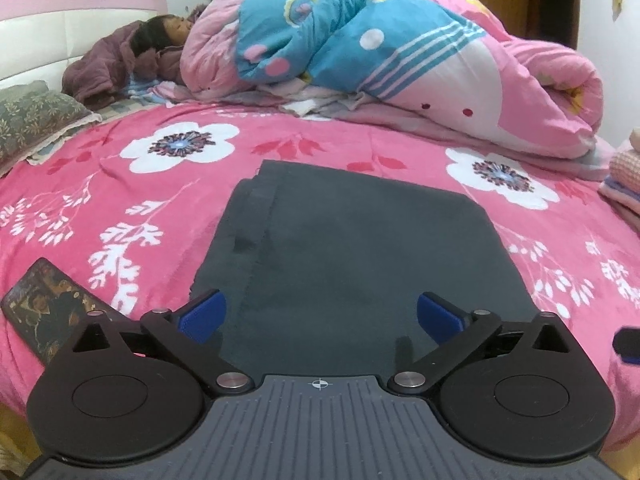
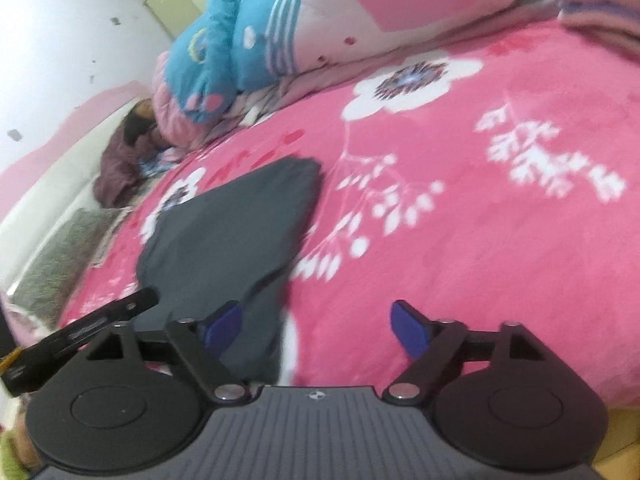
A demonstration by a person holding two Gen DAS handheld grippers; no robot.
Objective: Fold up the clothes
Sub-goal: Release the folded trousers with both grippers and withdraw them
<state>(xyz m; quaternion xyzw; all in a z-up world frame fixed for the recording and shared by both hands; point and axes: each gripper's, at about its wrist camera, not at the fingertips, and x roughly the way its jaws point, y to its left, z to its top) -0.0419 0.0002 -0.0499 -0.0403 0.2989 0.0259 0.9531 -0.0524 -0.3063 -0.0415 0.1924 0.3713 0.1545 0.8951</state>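
A dark grey garment (image 1: 352,248) lies folded flat in a rough rectangle on the pink flowered bed cover (image 1: 120,200). My left gripper (image 1: 320,304) hovers over the garment's near edge, its blue pads wide apart and gripping nothing. In the blurred right wrist view the same garment (image 2: 232,232) stretches away to the left. My right gripper (image 2: 316,312) is open over the garment's near right corner, the left pad above the cloth and the right pad above the bare cover.
A phone (image 1: 44,308) lies on the cover at the near left. A rolled pink and blue quilt (image 1: 400,52) fills the far side, and a person (image 1: 168,32) lies beside it. A pillow (image 1: 32,120) lies left; folded clothes (image 1: 628,176) are stacked right.
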